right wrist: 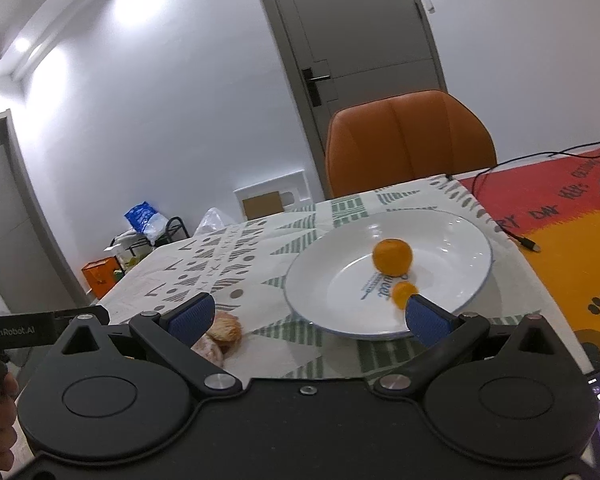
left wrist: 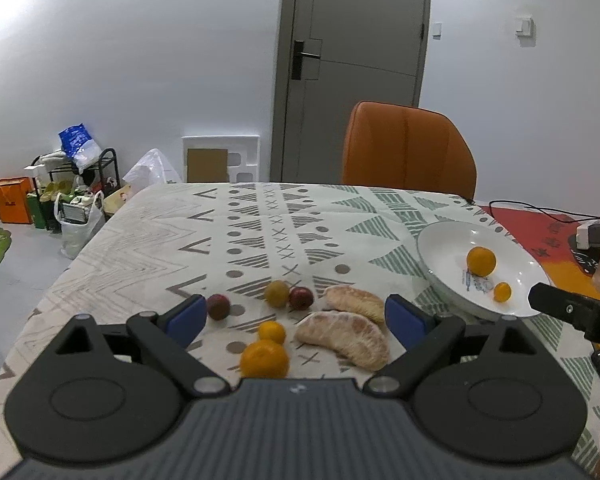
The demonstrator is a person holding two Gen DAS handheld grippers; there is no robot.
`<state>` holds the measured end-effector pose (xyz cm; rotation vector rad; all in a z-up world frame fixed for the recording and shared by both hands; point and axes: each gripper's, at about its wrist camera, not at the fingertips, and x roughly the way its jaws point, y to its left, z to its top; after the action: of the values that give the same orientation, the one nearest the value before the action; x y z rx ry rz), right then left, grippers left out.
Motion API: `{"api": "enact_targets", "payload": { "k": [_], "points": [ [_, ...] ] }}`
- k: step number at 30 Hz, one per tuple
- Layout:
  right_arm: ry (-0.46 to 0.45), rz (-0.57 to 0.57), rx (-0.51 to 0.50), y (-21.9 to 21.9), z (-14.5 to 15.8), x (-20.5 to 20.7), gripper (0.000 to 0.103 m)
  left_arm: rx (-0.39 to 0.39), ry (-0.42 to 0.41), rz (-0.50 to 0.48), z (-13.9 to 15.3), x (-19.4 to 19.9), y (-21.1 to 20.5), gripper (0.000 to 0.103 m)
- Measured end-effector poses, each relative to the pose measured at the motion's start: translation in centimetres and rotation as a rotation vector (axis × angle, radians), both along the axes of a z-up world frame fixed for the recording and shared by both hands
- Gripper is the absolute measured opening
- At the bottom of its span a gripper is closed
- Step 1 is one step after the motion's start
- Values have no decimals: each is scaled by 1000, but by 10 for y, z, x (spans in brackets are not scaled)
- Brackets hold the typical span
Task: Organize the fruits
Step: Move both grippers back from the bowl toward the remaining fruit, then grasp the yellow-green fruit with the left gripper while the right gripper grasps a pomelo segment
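White plate (right wrist: 452, 232): ahead of your right gripper (right wrist: 308, 316), carrying two oranges (right wrist: 392, 256).
Pomelo segments (left wrist: 346, 338): between your left gripper's (left wrist: 296, 316) spread fingers, long axes running left-to-right, slightly diagonal.
Grippers: both gaping, grasping nothing.

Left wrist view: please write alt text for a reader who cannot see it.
The open left hand-held gripper frames loose fruit on a patterned tablecloth: two oranges, two pomelo segments, two reddish fruits and a yellowish one. To the right, a white plate holds two more oranges.
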<state>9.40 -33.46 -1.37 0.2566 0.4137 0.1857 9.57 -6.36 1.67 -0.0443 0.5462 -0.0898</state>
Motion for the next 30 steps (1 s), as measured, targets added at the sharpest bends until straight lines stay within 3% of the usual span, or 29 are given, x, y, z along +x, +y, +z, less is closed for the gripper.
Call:
{"api": "enact_targets", "payload": {
  "k": [30],
  "points": [
    [44,174,-57,55,-10,6,103,-46,49,81,-37,-17,51,94]
  ]
}}
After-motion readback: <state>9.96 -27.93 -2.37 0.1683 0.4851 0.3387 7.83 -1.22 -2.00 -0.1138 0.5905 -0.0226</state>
